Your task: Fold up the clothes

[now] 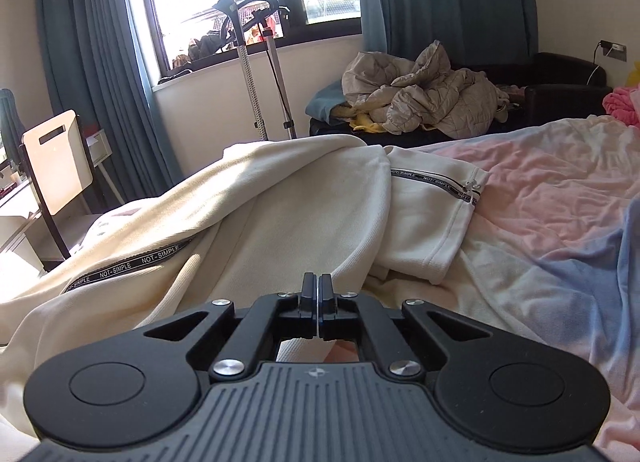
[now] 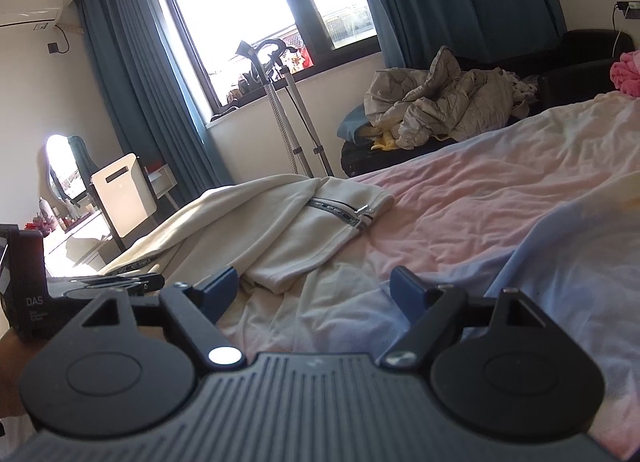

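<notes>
left pinch on the cream jacket, right waits wide

the left hand-held gripper (image 1: 319,282) has its jaws pressed together right at a fold of the cream jacket (image 1: 280,213). whether cloth is actually caught between the pads, i can't tell from here. my guess: it's pinching an edge to lift it over for a fold. the jacket lies crumpled on the bed (image 1: 540,189), at its window-side edge, on pink and blue bedding, one zipped section flopped toward the middle. the black zipper tape reads "not-simple", repeated along its length. the right hand-held gripper (image 2: 320,288) hovers over bare sheet, jaws wide, holding nothing, likely ready for a second corner. at far left of its view, a black block reads "das".
</notes>
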Tool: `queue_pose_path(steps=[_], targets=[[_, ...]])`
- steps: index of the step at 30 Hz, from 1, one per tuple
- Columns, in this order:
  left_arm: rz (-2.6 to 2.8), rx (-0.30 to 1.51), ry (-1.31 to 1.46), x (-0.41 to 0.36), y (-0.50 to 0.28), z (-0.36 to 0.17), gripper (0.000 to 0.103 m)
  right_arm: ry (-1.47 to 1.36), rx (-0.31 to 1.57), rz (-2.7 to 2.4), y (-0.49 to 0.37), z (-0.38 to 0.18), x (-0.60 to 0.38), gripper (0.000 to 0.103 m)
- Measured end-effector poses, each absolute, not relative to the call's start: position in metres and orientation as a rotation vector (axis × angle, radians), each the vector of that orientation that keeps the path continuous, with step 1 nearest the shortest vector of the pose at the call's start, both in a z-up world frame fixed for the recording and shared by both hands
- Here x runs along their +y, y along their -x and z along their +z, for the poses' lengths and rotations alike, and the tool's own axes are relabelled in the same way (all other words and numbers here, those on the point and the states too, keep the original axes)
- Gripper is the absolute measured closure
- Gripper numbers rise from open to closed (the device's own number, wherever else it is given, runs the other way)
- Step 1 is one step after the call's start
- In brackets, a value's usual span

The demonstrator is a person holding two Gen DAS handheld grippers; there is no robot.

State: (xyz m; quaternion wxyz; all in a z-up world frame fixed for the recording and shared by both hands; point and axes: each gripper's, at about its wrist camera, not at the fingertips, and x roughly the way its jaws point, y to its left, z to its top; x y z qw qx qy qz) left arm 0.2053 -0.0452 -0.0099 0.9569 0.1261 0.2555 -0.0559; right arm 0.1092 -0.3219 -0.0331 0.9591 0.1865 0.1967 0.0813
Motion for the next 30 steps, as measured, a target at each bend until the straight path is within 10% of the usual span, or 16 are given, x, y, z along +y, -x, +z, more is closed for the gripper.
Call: queue_pose_path(steps=[3,5,30], targets=[[-0.101,0.516,-0.277,-0.051,-0.212,-0.013,0.076,-0.384,0.398,0.166,-0.105,-0.031,-0.323,0.019],[-0.102,0.508,-0.287,-0.057,-0.221,-0.018,0.031,-0.390,0.398,0.168,-0.103,-0.029,-0.325,0.019],[-0.040,0.601,-0.363,-0.121,-0.380,-0.076,0.050,-0.523,0.481,0.151,-0.142,-0.062,-0.337,0.018]])
